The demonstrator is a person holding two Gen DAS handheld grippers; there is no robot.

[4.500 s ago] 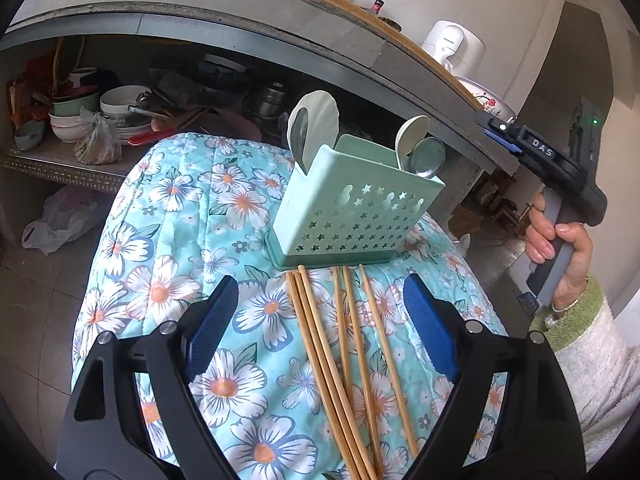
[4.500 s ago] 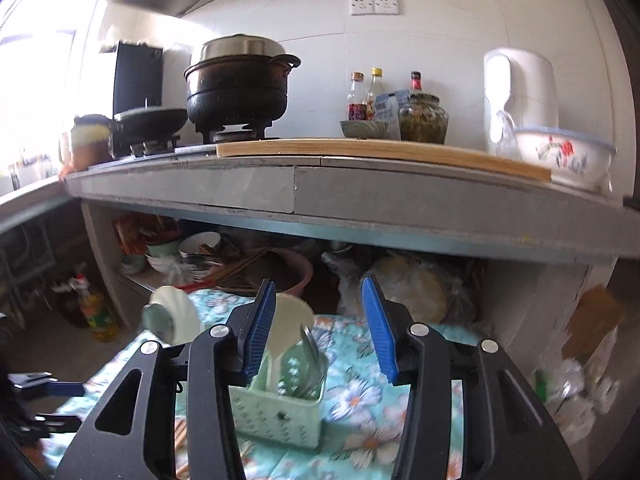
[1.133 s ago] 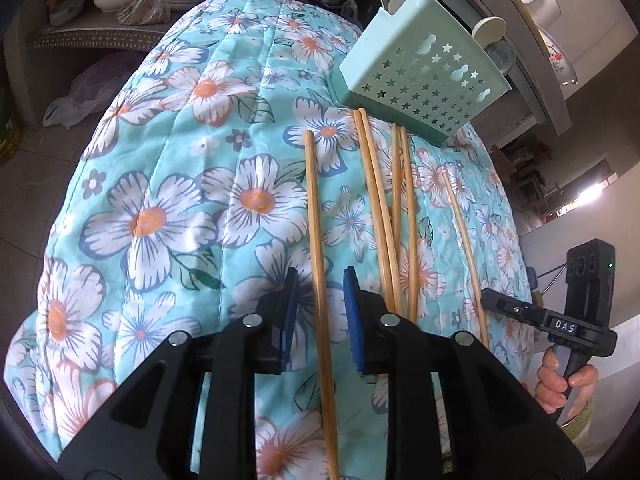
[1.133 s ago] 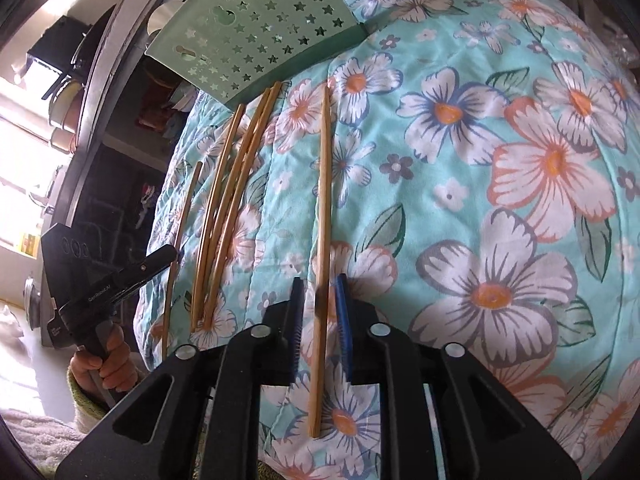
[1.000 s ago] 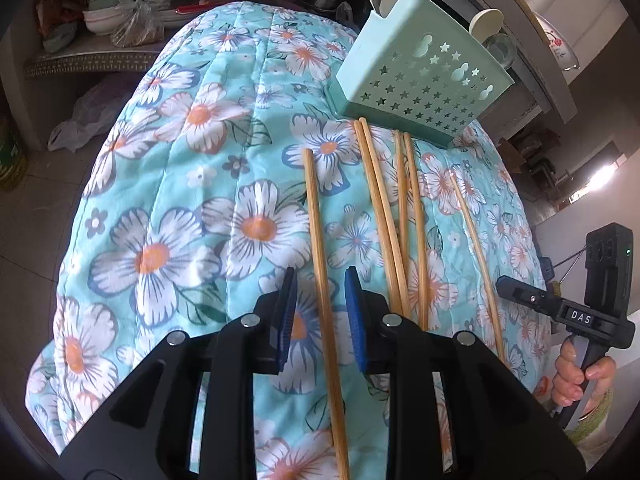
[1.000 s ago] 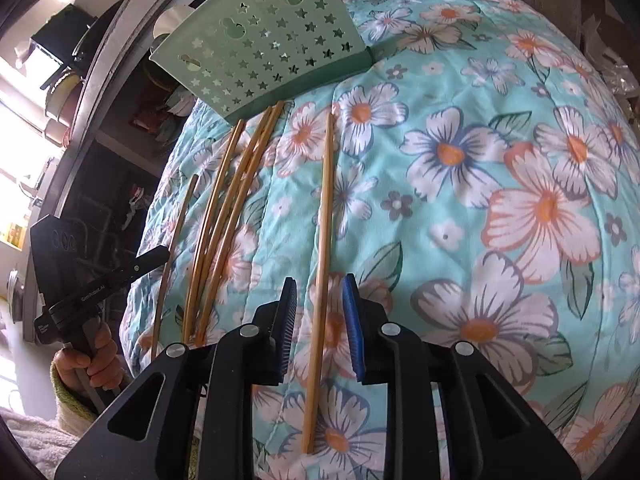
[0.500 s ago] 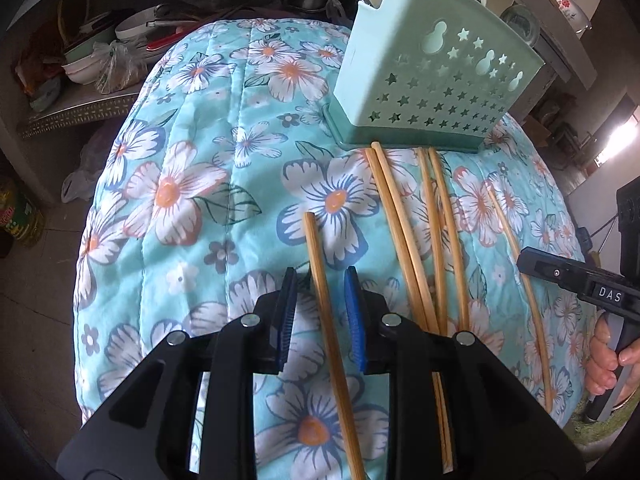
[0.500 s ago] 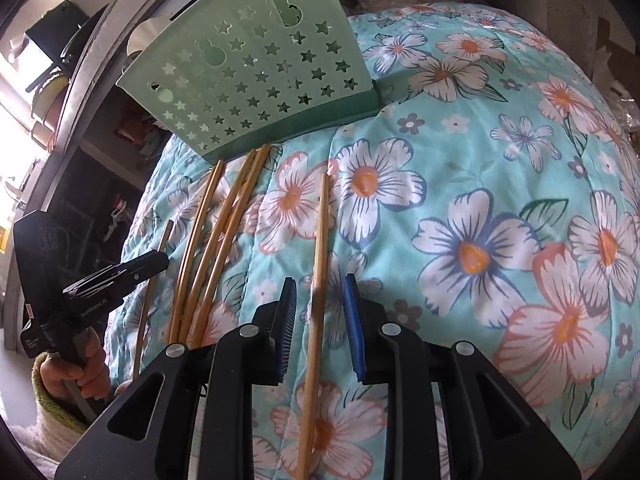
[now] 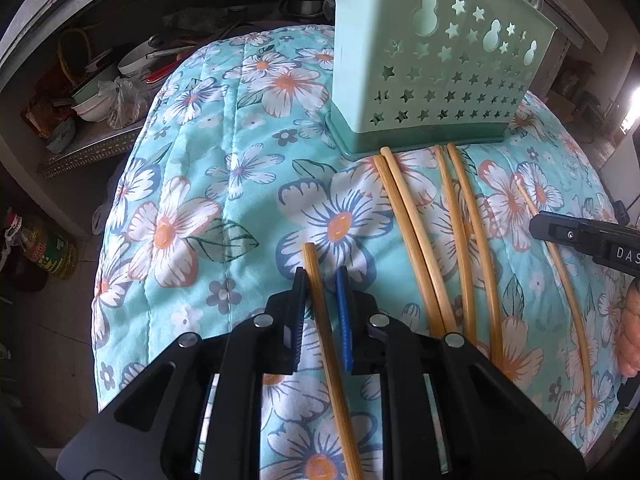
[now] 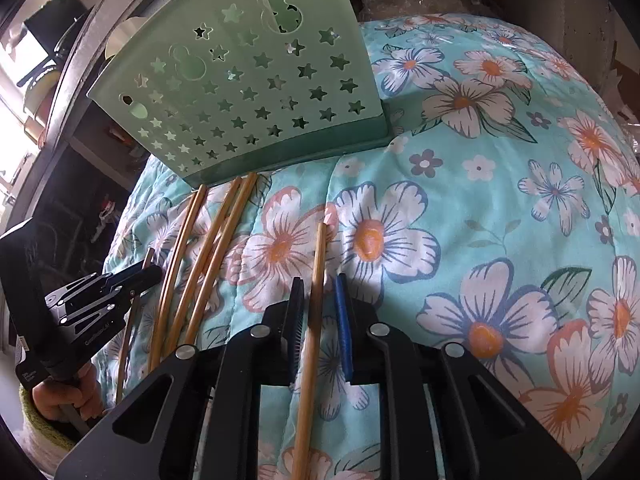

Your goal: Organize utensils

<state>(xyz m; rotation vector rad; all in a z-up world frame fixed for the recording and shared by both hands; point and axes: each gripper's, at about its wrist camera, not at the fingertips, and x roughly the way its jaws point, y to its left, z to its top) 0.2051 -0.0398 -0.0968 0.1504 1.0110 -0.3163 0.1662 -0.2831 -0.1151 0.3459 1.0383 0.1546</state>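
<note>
In the left wrist view the left gripper (image 9: 322, 292) is closing, a chopstick (image 9: 316, 280) between its jaws at centre frame; whether both pads press it is hard to tell. The right gripper (image 10: 318, 300) is closing likewise around its own chopstick (image 10: 318, 264). The green holder (image 9: 436, 76) sits at upper right, its top cut off; the holder's contents are mostly hidden.
</note>
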